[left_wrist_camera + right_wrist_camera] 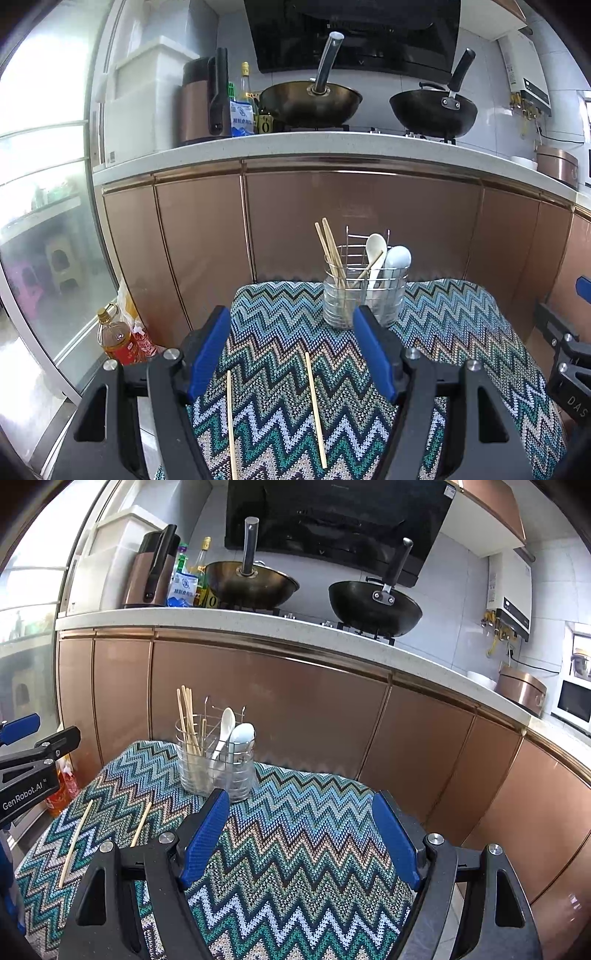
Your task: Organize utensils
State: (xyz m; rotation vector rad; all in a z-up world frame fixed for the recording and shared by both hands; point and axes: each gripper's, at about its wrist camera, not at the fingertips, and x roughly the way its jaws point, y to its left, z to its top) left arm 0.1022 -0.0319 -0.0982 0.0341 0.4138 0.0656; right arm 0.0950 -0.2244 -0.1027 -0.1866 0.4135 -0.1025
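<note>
A wire utensil holder point(364, 295) point(216, 766) stands at the far side of a zigzag-patterned cloth point(461, 332) point(303, 834). It holds several chopsticks point(330, 251) point(188, 723) and two white spoons point(397, 258) point(240, 734). Two loose wooden chopsticks lie on the cloth: one point(231, 424) point(75, 843) to the left, one point(316, 410) point(141, 824) to the right. My left gripper point(291, 354) is open and empty, hovering over both loose chopsticks. My right gripper point(301, 842) is open and empty above bare cloth, right of the holder.
Copper cabinet fronts point(362, 221) rise just behind the cloth, under a counter with two woks point(310, 99) point(434, 109). An oil bottle point(114, 339) and bags stand on the floor at left. A glass door point(44, 221) is further left.
</note>
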